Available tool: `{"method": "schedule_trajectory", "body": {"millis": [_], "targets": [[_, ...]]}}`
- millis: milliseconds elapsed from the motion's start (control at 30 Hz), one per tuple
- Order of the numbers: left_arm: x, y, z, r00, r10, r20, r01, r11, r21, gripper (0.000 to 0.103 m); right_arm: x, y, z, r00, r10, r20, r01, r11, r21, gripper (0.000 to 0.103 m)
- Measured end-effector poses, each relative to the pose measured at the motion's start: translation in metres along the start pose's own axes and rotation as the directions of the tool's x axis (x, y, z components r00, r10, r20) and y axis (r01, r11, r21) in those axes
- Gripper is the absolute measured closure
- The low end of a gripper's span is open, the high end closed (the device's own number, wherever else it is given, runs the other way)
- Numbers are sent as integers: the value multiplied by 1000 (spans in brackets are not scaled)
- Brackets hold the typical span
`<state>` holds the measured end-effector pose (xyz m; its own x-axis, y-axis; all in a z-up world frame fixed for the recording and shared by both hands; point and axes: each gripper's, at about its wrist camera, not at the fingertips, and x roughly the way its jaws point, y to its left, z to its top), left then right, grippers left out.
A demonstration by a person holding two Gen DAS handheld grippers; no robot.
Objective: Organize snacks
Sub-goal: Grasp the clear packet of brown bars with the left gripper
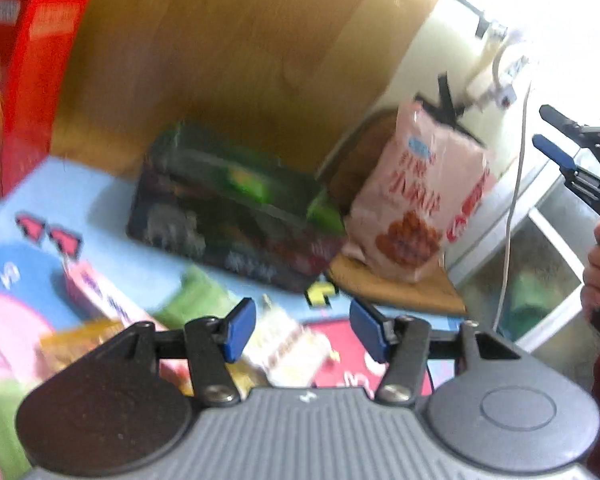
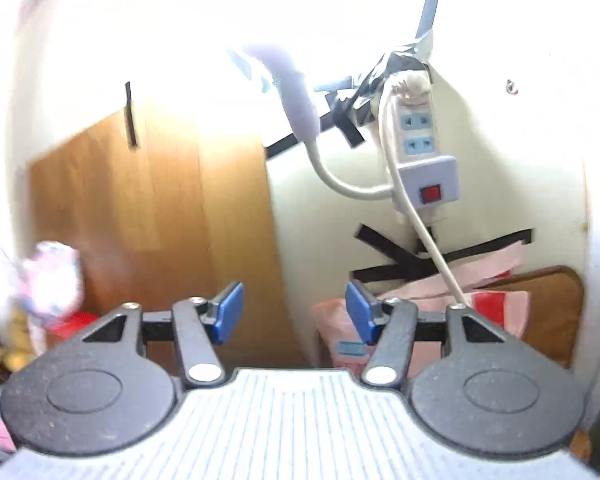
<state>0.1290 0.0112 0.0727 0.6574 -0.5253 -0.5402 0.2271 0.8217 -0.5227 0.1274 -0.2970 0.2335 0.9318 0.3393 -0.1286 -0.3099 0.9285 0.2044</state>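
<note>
Snacks: pink bag (image 1: 416, 196) leans upright against the wall, dark box (image 1: 228, 208) just left of it on the mat (image 1: 60, 200), red box (image 1: 24, 80) far left of the bag. Small packets (image 1: 284, 344) lie nearer than the bag, under the left hand-held gripper (image 1: 303, 330), jaws apart, empty. Right hand-held gripper (image 2: 295, 312) also spread, empty, above the bag, facing a power strip (image 2: 422, 152).

A home room, seen at floor level.

A colourful play mat (image 1: 60, 200) is spread lower left, a wooden cupboard (image 1: 220, 60) is seen at the top, and a power strip (image 2: 420, 152) is taped to the cream wall (image 2: 520, 160) at right.
</note>
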Motion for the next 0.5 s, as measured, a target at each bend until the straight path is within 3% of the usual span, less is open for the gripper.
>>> {"method": "schedule_trajectory", "body": {"millis": [67,133,233,300,367,467,500], "targets": [[14,1,-7,999,-7,-45,6,1000,-15,50,3,-1,-18,991,86,-103,-85,996,14,43],[28,2,-12,996,19,-83,-21,1000,-19,49,11,6,-57,966,128,-225,-138,990,-33,43],[32,-2,-15,996,36,-86,-35,999,7,44,25,23,-130,889,219,-402,-273,959,-82,44],[31,-6,-14,994,67,-82,-66,998,16,25,35,36,-171,832,247,-497,-344,932,-112,44],[27,-6,-15,992,105,-71,-104,994,14,24,46,45,-193,792,264,-551,-392,911,-125,44],[22,-2,-17,993,104,-64,-105,994,-21,26,51,54,-204,757,295,-583,-458,876,-151,41],[26,-1,-17,992,99,-75,-102,994,-30,28,53,52,-202,750,303,-588,-476,864,-162,35]]}}
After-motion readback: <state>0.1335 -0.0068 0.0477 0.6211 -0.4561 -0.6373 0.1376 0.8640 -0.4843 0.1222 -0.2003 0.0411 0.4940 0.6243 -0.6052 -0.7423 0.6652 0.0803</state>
